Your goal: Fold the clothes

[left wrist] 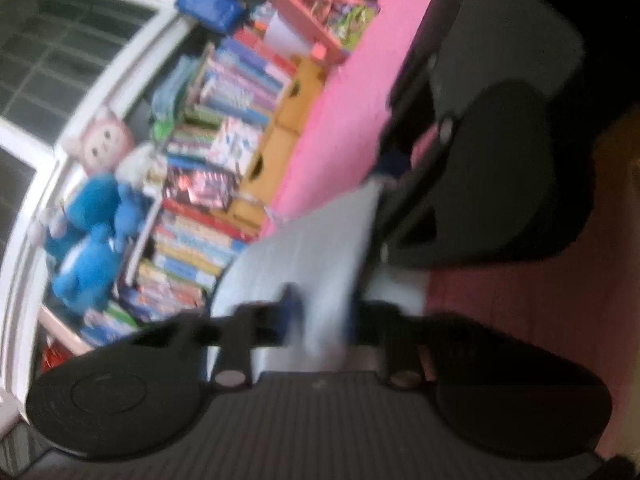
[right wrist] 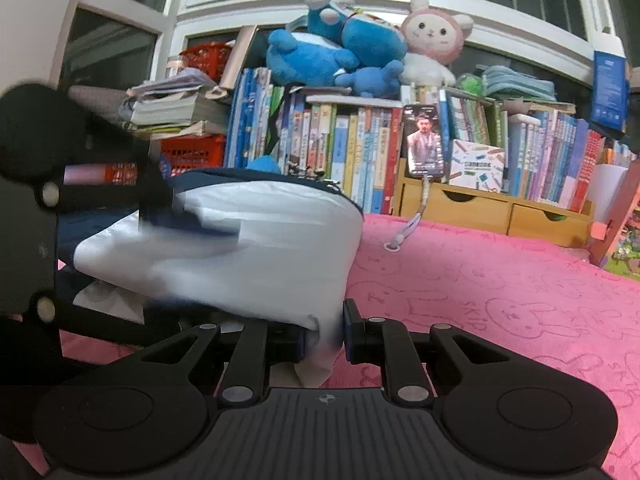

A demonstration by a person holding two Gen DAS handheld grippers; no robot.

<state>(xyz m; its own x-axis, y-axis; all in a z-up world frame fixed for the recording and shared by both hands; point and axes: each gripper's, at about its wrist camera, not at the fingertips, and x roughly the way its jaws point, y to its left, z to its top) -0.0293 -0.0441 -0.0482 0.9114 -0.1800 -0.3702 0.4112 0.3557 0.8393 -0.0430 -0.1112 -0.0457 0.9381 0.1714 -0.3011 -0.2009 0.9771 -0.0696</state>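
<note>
you're pinching the white garment (right wrist: pixel 256 240) with both grippers right now. your right gripper (right wrist: pixel 323 338) is clamping a bottom corner of it, just above the pink blanket (right wrist: pixel 500 280). your left gripper (left wrist: pixel 320 320) is rolled sideways and squeezing the cloth's opposite edge, though that view is blurry. the garment is hanging bunched between them, in front of the bookshelf (right wrist: pixel 360 148) with the plush toys (right wrist: pixel 340 52) sitting on top.

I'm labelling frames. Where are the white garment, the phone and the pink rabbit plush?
white garment (right wrist: pixel 256 240), right wrist view, front panel.
phone (right wrist: pixel 425 142), right wrist view, screen.
pink rabbit plush (right wrist: pixel 434 34), right wrist view, face.
</note>
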